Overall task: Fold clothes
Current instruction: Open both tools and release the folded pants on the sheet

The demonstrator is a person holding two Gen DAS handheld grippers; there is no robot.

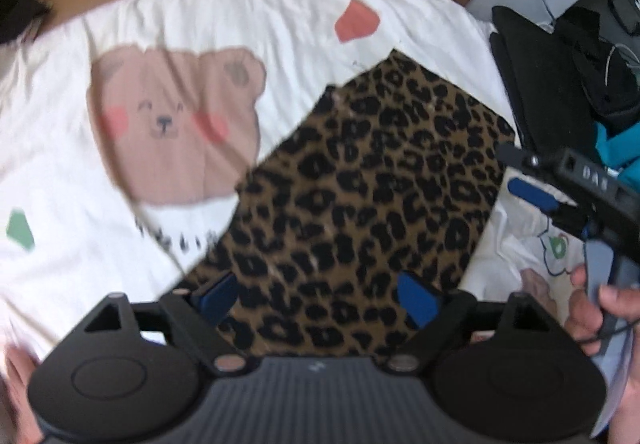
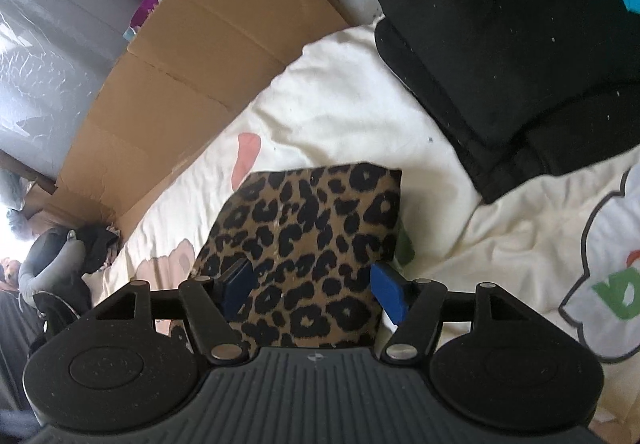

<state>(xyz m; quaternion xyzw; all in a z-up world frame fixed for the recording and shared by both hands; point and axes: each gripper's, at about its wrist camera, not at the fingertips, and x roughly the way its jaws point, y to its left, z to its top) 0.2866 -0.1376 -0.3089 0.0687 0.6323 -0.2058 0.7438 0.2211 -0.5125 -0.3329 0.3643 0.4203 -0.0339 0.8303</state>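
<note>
On the bed, over a cream bedsheet (image 1: 248,15) printed with a bear, a leopard-print garment (image 1: 360,171) is seen lying flat in a roughly rectangular, already compact shape with straight edges. Its cloth looks soft and slightly fuzzy, with black spots on tan. The left gripper (image 1: 320,296) is held low over its near edge, blue-padded fingers (image 1: 416,304) spread apart with the cloth between them, not pinched. The right gripper (image 2: 316,288) is likewise held with its fingers apart, straddling the garment's end, apparently so that both corners can be taken together. Whether another fold is due or the piece is finished cannot be judged. A stack of folded black clothes (image 2: 512,55) is kept just beside, and brown cardboard (image 2: 192,63) is propped along the bed's far side.
</note>
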